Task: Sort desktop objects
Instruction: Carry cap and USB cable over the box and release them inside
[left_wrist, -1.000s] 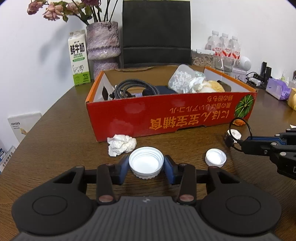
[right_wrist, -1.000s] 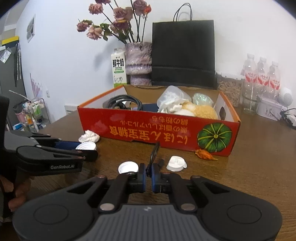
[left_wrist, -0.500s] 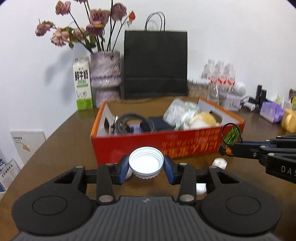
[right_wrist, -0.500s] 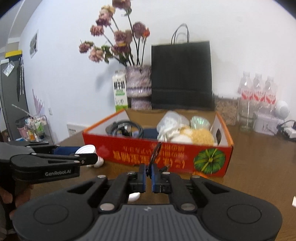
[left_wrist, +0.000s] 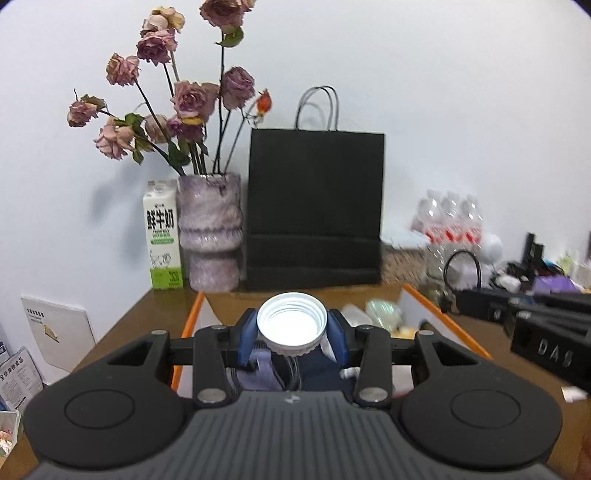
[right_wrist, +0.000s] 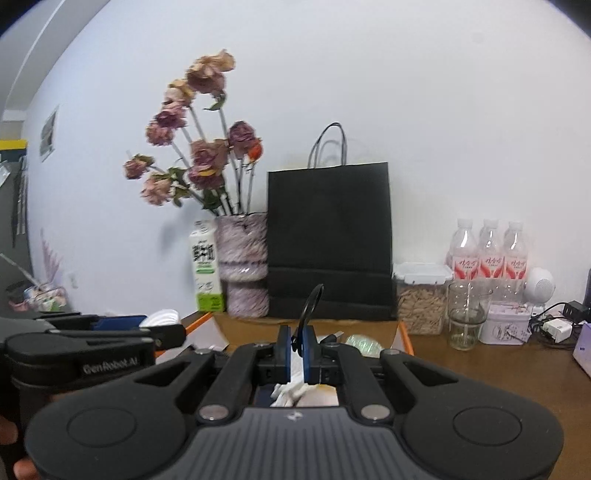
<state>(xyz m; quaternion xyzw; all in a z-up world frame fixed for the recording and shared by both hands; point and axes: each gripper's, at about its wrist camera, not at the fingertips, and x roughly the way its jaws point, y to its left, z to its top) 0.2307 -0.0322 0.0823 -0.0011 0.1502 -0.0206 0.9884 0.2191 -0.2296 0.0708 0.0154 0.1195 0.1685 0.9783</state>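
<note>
1. The box (left_wrist: 424, 306) is the biggest thing before us – an orange-rimmed carton on the table (right_wrist: 498, 365), already holding a bag, cloth and cable. It lies below and just ahead of both grippers.
2. Our left gripper (left_wrist: 291, 330) hangs over the near left part of the box. Its fingers are partly open and press on the two sides of a white cap (left_wrist: 292, 325), whose open side faces the camera.
3. Our right gripper (right_wrist: 295, 349) is over the middle of the box. Its fingers are closed almost fully on a thin black loop (right_wrist: 312, 301) – it stands up from the pads, long axis upright.
4. We judge both things sit above the box interior, so the coming move is only down and release. Neither hand is clearly nearer.
</note>
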